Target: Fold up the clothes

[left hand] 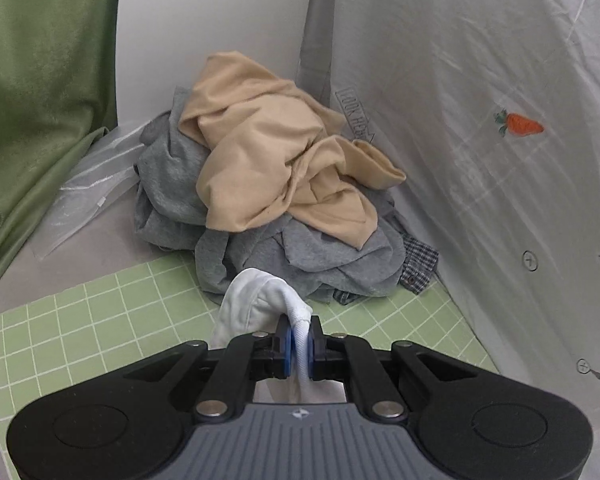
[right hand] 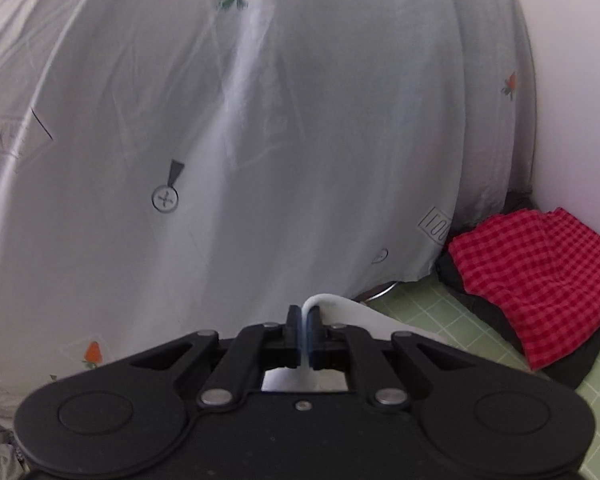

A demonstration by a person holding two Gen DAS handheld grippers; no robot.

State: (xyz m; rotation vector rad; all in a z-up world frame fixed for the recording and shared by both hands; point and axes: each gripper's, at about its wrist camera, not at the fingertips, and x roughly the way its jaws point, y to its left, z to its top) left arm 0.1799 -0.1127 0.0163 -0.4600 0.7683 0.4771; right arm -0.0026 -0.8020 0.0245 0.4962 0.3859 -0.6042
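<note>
A: Backdrop, both views: pale grey sheet printed with carrots, hung upright along the far and right side; white wall beside it.

B: Work surface?

A: Light green grid mat on a grey table top. In the left wrist view a green curtain hangs at the far left, with a clear plastic bag lying at its foot.

B: Clothing, largest first.

A: One heap at the far edge of the mat: grey garments below, tan garment on top, a small-check shirt with a button poking out low on the right. In the right wrist view, a red checked cloth lies folded over a dark item at the right, near the wall.

B: The piece in hand?

A: White garment, near centre, lifted above the mat just in front of the heap.

B: Tongs?

A: Left gripper: blue pads clamped on a thick ribbed edge of that white cloth. Right gripper: pads pinched on a thin white fold, the rest trailing off to the right over the mat.
</note>
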